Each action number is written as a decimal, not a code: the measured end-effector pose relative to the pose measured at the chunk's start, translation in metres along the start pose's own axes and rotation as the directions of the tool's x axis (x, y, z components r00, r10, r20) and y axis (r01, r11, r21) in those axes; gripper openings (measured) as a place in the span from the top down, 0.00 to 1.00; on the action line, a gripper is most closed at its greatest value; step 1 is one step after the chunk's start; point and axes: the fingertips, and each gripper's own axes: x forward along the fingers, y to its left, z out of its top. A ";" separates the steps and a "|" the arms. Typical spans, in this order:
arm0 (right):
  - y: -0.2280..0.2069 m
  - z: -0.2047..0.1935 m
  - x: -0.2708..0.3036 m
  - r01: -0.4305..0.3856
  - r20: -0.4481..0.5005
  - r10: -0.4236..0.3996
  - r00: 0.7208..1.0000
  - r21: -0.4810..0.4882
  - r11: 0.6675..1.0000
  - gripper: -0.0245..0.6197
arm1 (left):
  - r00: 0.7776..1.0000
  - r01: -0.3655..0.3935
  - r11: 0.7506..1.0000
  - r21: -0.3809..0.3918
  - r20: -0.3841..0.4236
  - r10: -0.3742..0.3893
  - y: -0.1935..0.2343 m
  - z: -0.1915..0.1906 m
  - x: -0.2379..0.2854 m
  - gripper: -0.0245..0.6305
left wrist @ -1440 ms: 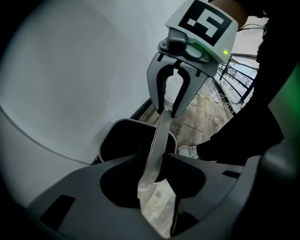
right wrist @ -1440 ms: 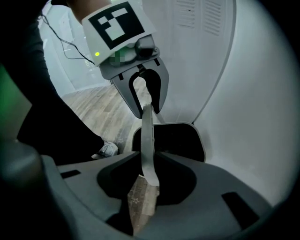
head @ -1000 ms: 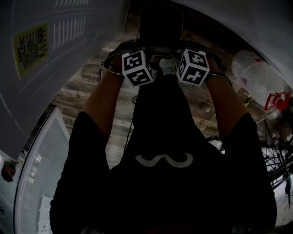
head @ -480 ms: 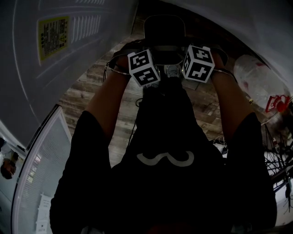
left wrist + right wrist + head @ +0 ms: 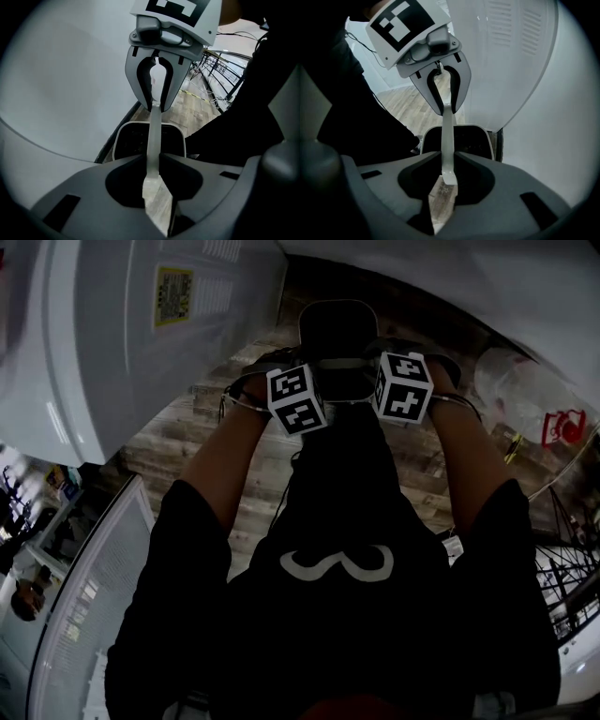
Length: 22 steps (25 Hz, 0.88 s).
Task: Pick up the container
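Wooden floorboards (image 5: 187, 442) and a big white appliance (image 5: 112, 343) are seen below. Against a second ago, the appliance's yellow label (image 5: 173, 294) is shifted up toward the picture's edge and the dark container (image 5: 336, 334) is carried lower in view between the arms, so the lift is judged to be under way. Its thin grey handle (image 5: 154, 131) is stretched between the two claws: the left claw (image 5: 152, 165) is pinched on one end with its jaws closing further, and the right claw (image 5: 445, 174) is clamped on the other.
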 end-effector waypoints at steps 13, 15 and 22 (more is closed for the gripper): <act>0.031 0.027 -0.112 0.060 0.000 -0.060 0.998 0.087 0.994 0.82 | 1.000 -0.011 0.996 0.089 -0.005 0.012 -0.013 0.048 -0.110 0.82; 0.034 0.032 -0.131 0.064 0.002 -0.065 0.998 0.092 0.994 0.82 | 1.000 -0.004 0.995 0.097 -0.009 0.005 -0.014 0.054 -0.127 0.82; 0.036 0.040 -0.194 0.076 0.004 -0.077 0.997 0.116 0.990 0.82 | 1.000 0.014 0.994 0.113 -0.013 -0.012 -0.011 0.089 -0.182 0.82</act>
